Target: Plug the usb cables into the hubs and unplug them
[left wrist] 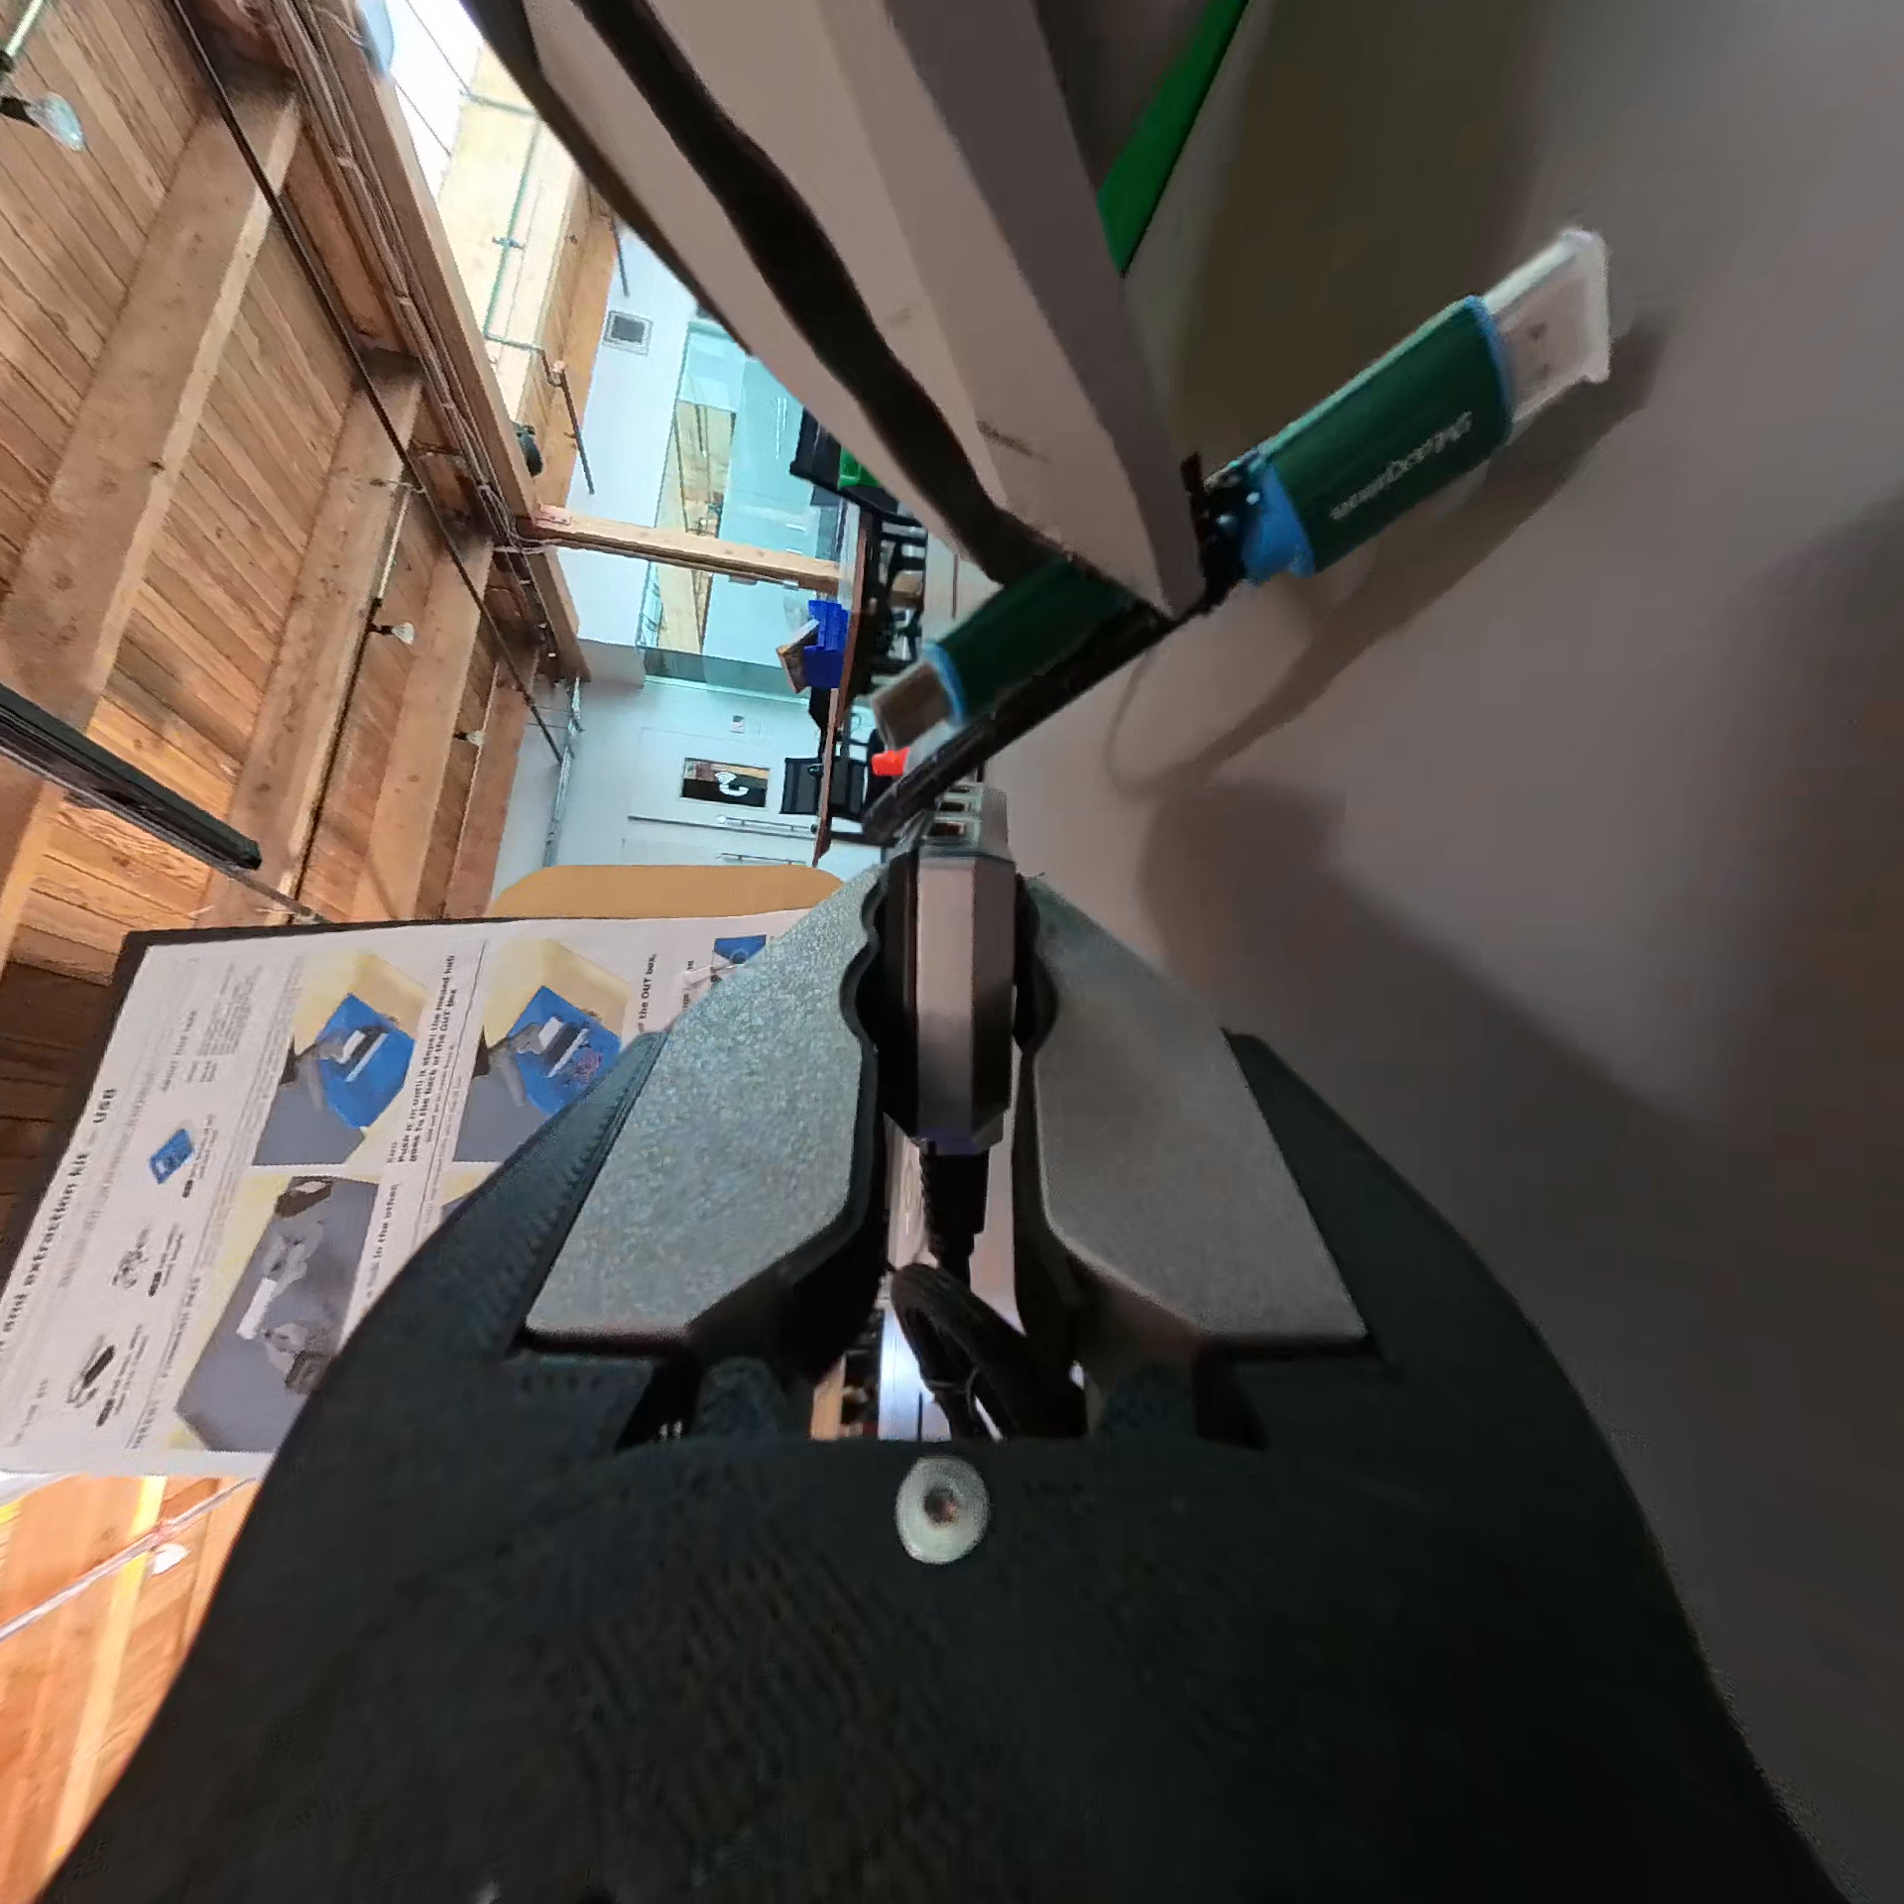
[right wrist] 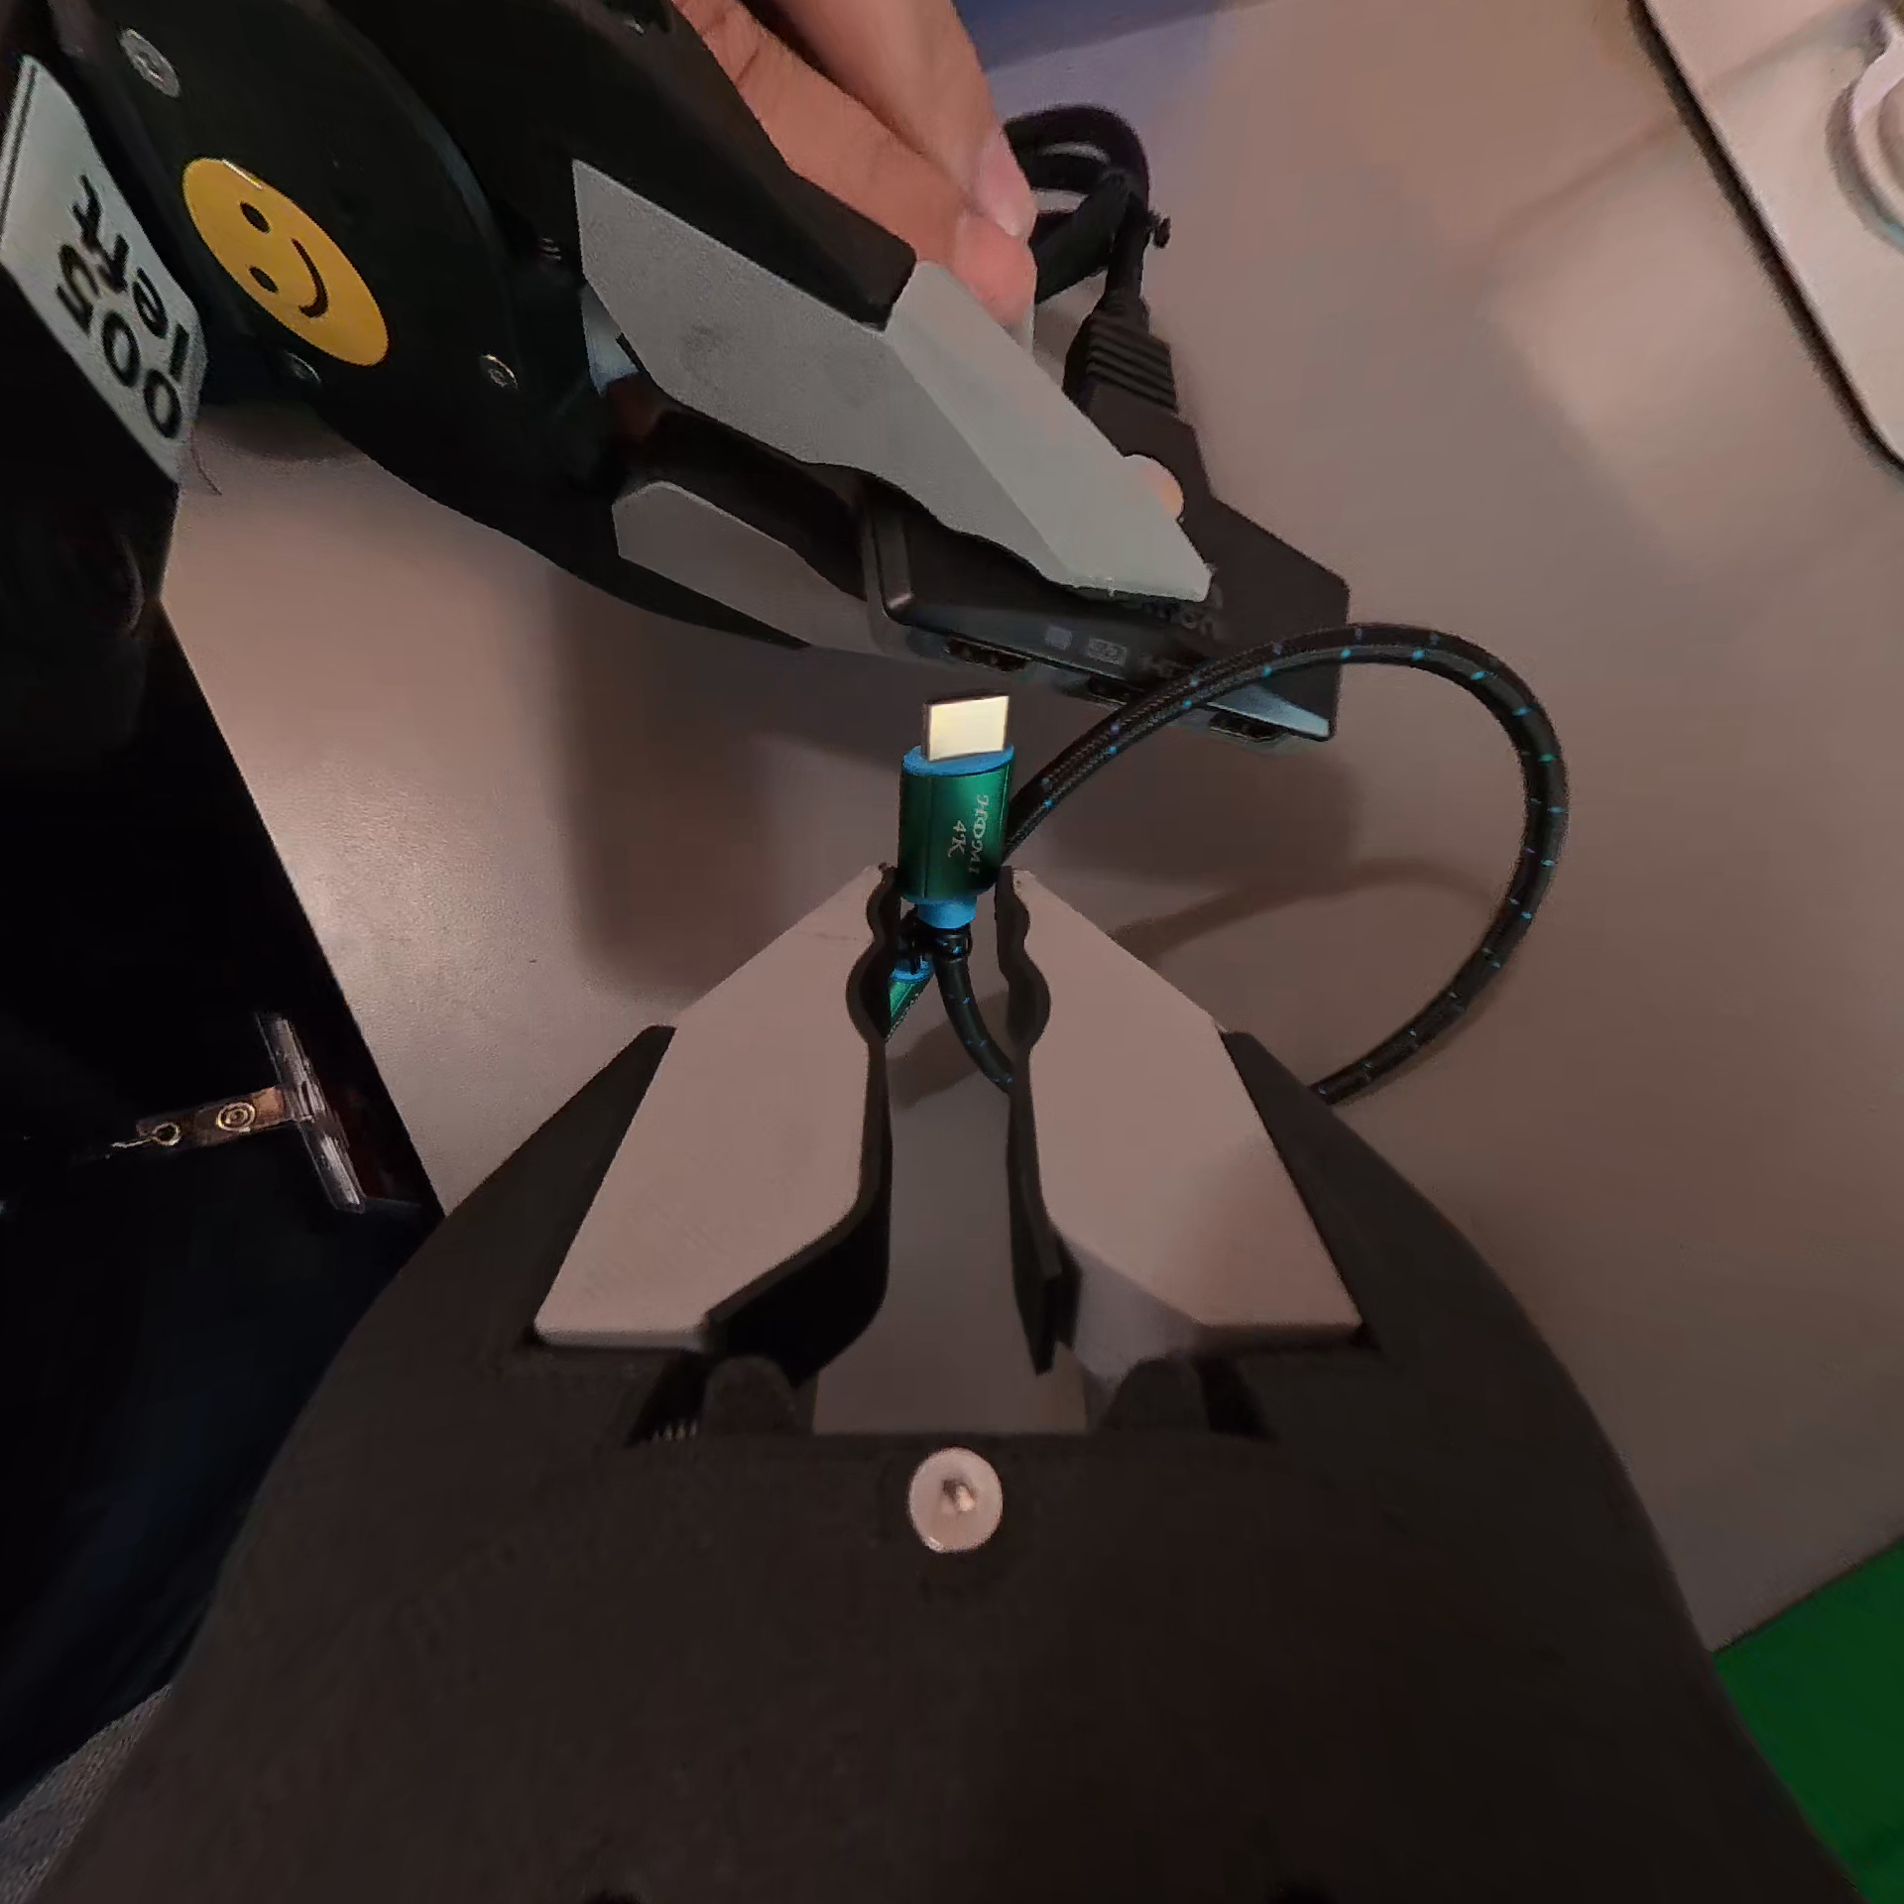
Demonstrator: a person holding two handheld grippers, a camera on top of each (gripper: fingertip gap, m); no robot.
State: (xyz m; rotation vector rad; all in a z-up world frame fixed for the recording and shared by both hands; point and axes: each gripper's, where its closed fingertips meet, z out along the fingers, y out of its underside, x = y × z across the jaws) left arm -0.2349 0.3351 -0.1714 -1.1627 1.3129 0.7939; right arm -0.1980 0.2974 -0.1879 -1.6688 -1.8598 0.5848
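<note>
Here, the right gripper (right wrist: 943, 886) fingers clench a green HDMI plug (right wrist: 946, 824) just below the dark adapter hub (right wrist: 1113, 639) pinched in the left gripper (left wrist: 948, 927), above a beige worktop (right wrist: 515, 773).

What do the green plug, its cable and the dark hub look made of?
Green plug: looks like anodised metal, a satin sheen on the shell, with a shiny bare-metal tip and a blue collar, probably plastic. Cable: woven fabric braid, black with blue flecks, matte. Hub: dark grey, smooth, softly reflective edges; metal or hard plastic, I cannot tell which.
</note>
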